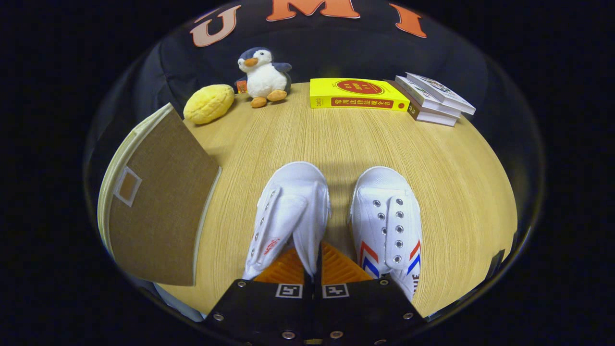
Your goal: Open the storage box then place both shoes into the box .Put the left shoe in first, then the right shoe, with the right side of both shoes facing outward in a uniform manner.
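The table (298, 139) is light wood with a fine grain, backed by the black cloth wall. Two white shoes stand side by side, toes pointing away. The gripper (313, 269) is clenched on the inner side wall of the left shoe (288, 211); both fingers press on the fabric. The right shoe (387, 216) sits just beside the fingers, with red and blue stripes on its sides. The box (158, 202), brown fabric with pale trim, stands left of the shoes, its flap raised at a tilt. Along the far edge lie a yellow bun toy (209, 103), a penguin plush (263, 77), a yellow book (358, 93) and a book stack (435, 98). Bare wood lies between the shoes and these.
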### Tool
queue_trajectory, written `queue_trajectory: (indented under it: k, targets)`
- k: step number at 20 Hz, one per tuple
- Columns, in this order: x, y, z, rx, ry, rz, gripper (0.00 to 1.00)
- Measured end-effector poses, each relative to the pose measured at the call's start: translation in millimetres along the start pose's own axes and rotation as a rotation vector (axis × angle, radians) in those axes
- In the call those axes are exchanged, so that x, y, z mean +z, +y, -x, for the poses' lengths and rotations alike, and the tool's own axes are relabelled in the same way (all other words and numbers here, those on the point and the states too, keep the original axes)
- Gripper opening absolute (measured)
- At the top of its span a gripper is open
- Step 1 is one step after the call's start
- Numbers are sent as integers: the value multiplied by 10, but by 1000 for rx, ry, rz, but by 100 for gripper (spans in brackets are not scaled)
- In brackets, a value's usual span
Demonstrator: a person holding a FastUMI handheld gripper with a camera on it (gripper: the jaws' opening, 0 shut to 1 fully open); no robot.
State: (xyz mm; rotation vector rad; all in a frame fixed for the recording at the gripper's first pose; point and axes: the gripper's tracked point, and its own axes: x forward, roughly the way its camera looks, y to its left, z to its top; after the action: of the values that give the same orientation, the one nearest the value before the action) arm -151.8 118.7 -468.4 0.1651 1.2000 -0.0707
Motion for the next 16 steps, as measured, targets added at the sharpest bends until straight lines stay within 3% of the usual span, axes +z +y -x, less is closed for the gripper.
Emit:
queue_trajectory:
  k: [6, 16]
  targets:
    - [227, 233, 333, 56, -31, 36, 1]
    - [1203, 876, 1295, 147, -168, -28, 0]
